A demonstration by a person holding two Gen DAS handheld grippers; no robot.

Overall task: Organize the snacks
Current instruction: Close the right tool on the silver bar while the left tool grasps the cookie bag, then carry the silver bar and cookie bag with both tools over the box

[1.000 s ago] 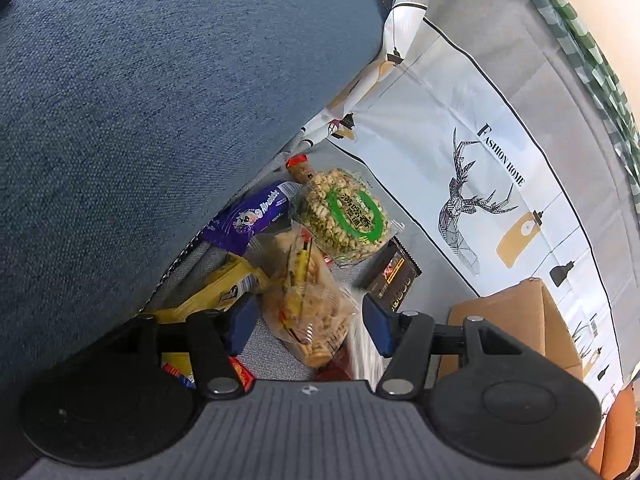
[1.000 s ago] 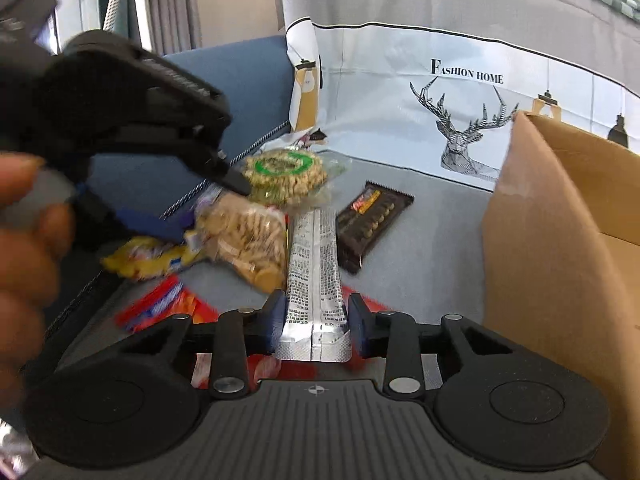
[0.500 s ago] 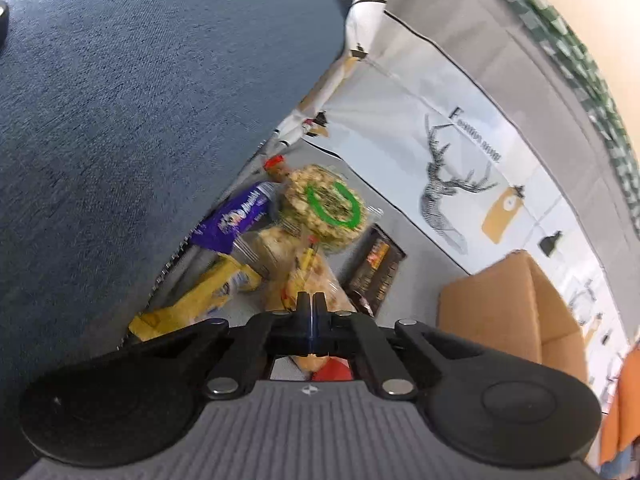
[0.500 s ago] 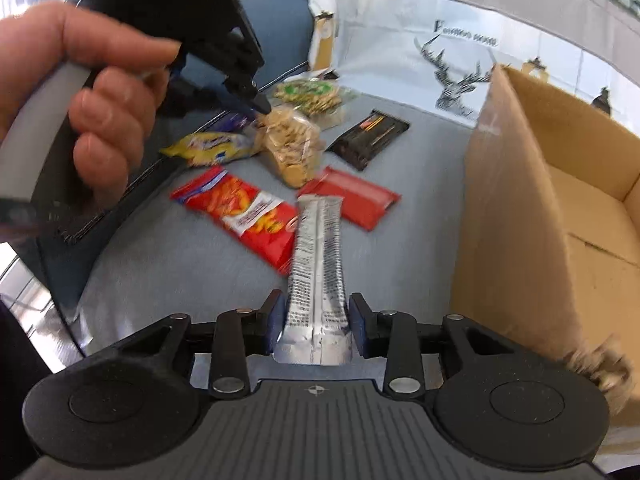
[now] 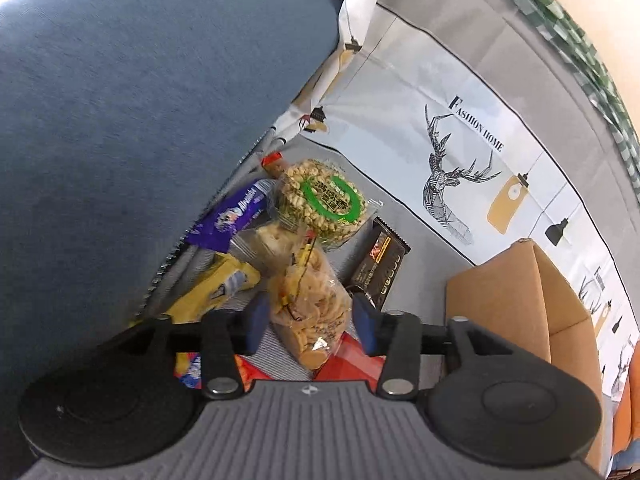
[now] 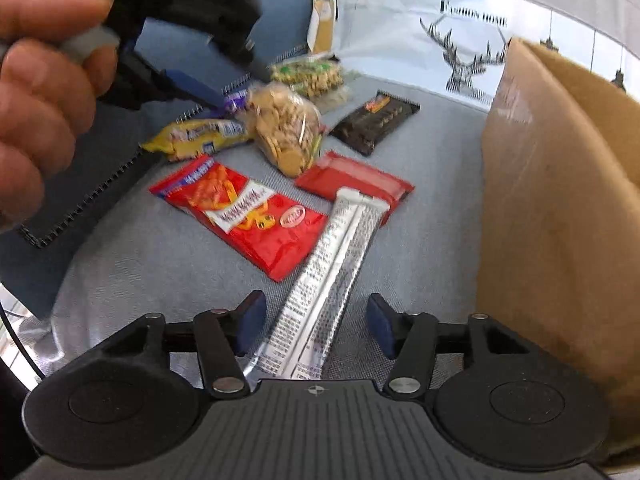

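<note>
The right gripper [image 6: 313,326] has its jaws released: they have just been opening, and the silver snack stick [image 6: 328,276] lies loose between the pads on the grey sofa seat [image 6: 432,184], its far end resting on a plain red packet [image 6: 352,180]. Just left of the stick sits a red cracker pack [image 6: 240,216] with orange print. To the right, right up close, stands the cardboard box [image 6: 560,200], its brown wall filling that side of the view.

Over on the left, the left gripper [image 5: 308,316] hovers around a clear bag of round crackers [image 5: 308,300]. Its jaws have just been opening too, and they stand apart on either side of the bag; whether the pads actually touch it is hard to tell, looks like not. From the right wrist view the person's hand [image 6: 44,92] is wrapped round that gripper's handle.

Further back are a yellow packet [image 6: 196,136], a dark chocolate bar [image 6: 376,120] and a purple packet [image 5: 236,220] tucked against the blue cushion [image 5: 140,120]. Farthest off is a round puffed snack with a green ring label [image 5: 324,200], near the deer-print cloth [image 5: 460,168] hanging behind.
</note>
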